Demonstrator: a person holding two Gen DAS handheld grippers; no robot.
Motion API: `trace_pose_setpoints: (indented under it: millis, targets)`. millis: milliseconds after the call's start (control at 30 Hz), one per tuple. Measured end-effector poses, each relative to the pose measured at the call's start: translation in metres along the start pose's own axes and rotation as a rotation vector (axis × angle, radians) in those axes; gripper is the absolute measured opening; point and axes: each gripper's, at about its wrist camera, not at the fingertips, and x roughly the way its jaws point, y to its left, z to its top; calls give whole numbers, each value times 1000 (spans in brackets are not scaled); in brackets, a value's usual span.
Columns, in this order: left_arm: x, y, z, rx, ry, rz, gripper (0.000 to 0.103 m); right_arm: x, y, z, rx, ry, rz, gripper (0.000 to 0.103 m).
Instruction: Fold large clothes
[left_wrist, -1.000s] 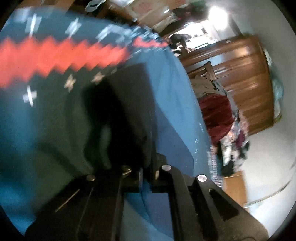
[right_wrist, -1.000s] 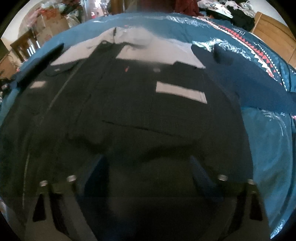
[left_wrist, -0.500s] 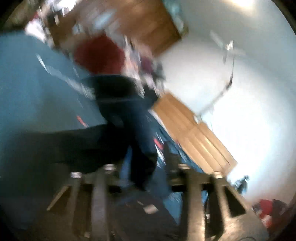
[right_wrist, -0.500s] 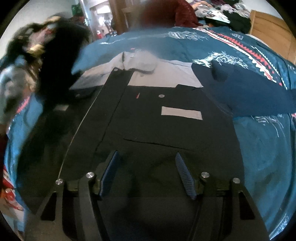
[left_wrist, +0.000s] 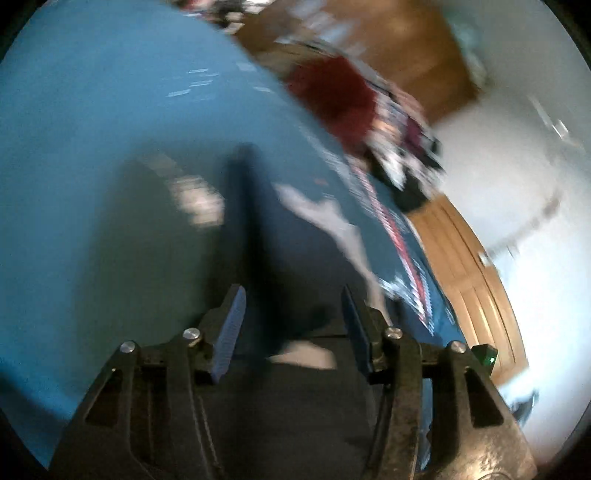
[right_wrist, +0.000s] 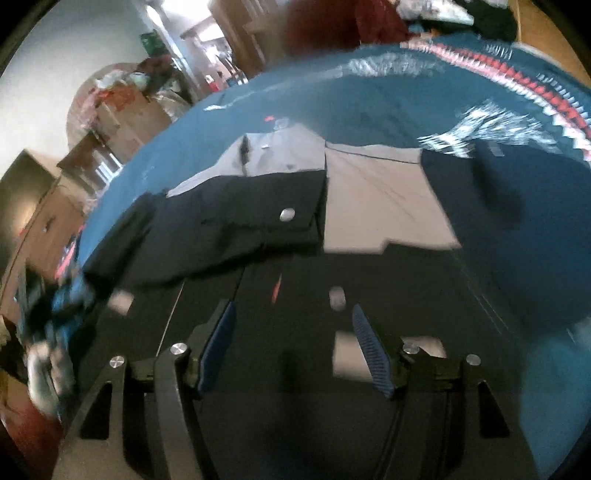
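On the teal bedspread (right_wrist: 369, 99) lies the black-and-grey jacket (right_wrist: 258, 229), its left sleeve already folded across. Both the left gripper (left_wrist: 291, 314) and right gripper (right_wrist: 291, 343) hover wide open, empty. Next, the navy right sleeve (right_wrist: 517, 221) wants pinching near its cuff and laying flat across.

Both grippers: black frames, blue ribbed pads (right_wrist: 218, 350), silver screws (left_wrist: 127, 347); left has green light (left_wrist: 490, 359).
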Motion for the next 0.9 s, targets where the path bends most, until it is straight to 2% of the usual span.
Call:
trace_pose_setpoints:
  millis: [33,100,267,333,367,400,433,500,567,700,800,900]
  targets:
    - [2,8,-5,-27,-14,-14,46,21,-4,16,27,27,15,70]
    - [3,12,-4,-47,-30,-22,42,45,-8,32,56,54,15,70]
    - [14,5,-9,-23,-38,-11,42,89,-11,53,117,90,35,70]
    - [15,4,-11,-10,-37,-1,43,95,-8,55,122,89,46,50]
    - [19,5,-6,-11,-39,2,43,99,-8,55,132,96,36,46]
    - [12,17,-5,-12,-41,3,43,100,-8,56,142,95,39,27]
    - [13,16,-5,-14,-41,1,43,100,-10,56,166,103,87,17]
    - [13,16,-4,-12,-39,2,44,92,-12,57,174,85,103,10]
    - [13,17,-5,-14,-42,0,44,71,-21,57,166,36,100,8]
    - [9,32,-4,-15,-41,11,44,32,-61,49,224,-36,2,8]
    - [13,29,-3,-9,-35,31,44,28,-89,41,253,-12,-54,8]
    - [16,27,-2,-7,-35,44,44,31,-96,37,222,6,-89,8]
